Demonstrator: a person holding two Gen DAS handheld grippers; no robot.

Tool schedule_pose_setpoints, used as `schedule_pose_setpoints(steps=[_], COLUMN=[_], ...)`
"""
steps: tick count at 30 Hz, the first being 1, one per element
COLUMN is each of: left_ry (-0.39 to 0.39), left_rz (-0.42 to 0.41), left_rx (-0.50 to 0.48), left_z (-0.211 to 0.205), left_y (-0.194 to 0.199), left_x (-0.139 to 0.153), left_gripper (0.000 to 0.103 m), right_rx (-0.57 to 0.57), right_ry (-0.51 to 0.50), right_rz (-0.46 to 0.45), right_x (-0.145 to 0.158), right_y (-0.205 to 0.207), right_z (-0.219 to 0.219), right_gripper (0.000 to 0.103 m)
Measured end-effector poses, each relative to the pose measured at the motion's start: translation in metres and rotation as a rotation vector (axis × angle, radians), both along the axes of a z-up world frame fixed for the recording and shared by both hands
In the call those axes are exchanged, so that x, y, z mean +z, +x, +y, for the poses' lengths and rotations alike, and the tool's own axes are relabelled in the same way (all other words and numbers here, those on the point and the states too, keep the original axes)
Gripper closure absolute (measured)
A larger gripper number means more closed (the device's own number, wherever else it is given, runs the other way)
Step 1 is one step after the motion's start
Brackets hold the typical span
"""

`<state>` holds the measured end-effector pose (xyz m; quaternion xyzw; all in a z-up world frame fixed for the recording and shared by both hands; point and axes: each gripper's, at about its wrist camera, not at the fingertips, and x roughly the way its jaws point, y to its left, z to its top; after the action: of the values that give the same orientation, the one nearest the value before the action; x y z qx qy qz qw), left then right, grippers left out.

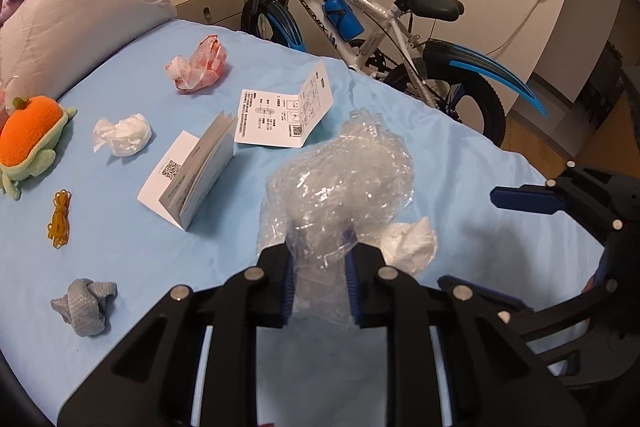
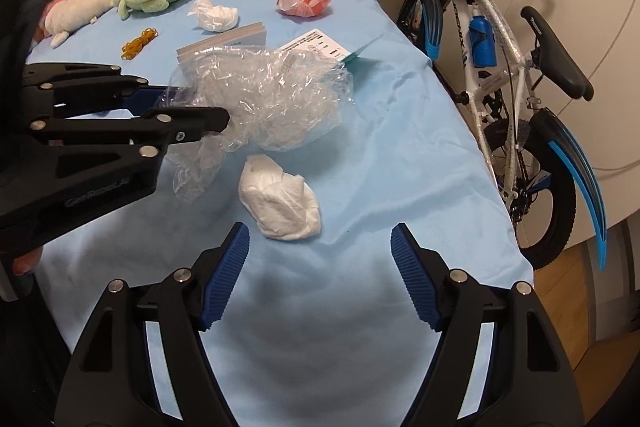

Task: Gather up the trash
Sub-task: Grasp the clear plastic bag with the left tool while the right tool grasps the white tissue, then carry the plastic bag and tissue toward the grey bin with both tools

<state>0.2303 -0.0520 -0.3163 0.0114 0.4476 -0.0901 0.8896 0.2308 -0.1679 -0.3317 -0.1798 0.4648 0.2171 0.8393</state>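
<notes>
My left gripper (image 1: 320, 259) is shut on a crumpled clear plastic bag (image 1: 340, 171) and holds it above the blue bedsheet (image 1: 160, 247); the bag also shows in the right wrist view (image 2: 272, 99). My right gripper (image 2: 320, 247) is open and empty, just short of a white tissue wad (image 2: 280, 199), which also shows in the left wrist view (image 1: 408, 243). Further trash lies on the bed: a second white wad (image 1: 124, 135), a red-and-white plastic wrapper (image 1: 200, 65), a folded booklet (image 1: 192, 171) and an open leaflet (image 1: 284, 111).
An orange-and-green plush turtle (image 1: 28, 143), yellow rubber bands (image 1: 60, 213) and a grey cloth knot (image 1: 86, 307) lie on the left of the bed. Pillows (image 1: 80, 7) are at the head. A white-and-blue bicycle (image 1: 380, 27) stands beside the bed's far edge.
</notes>
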Motion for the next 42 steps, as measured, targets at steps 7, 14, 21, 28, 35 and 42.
schedule_pose_setpoints(steps=[7,14,21,28,35,42], left_ry=[-0.015,-0.034,-0.022,-0.006,0.05,0.03], left_rz=[-0.019,0.015,0.013,0.002,-0.034,-0.035], left_rx=[0.051,0.105,0.101,0.095,0.108,0.119], left_z=[0.012,0.023,0.02,0.015,0.007,-0.006], left_y=[-0.012,-0.005,-0.007,-0.012,-0.034,-0.066], left_x=[0.013,0.005,0.005,0.009,0.024,0.033], left_gripper=[0.082,0.082,0.082,0.082,0.082,0.082], right_rx=[0.042,0.092,0.038,-0.001,-0.03,-0.081], right_ry=[-0.017,-0.101,-0.04,0.003,0.051,0.107], right_rz=[0.022,0.058,0.0,-0.051,-0.088,-0.132], right_x=[-0.02,-0.039,-0.014,0.01,0.038,0.068], right_y=[0.016,0.013,0.013,0.005,-0.013,-0.033], right_z=[0.023,0.033,0.024,0.015,0.001,-0.024], right_gripper=[0.032,0.066,0.078,0.079,0.08,0.08])
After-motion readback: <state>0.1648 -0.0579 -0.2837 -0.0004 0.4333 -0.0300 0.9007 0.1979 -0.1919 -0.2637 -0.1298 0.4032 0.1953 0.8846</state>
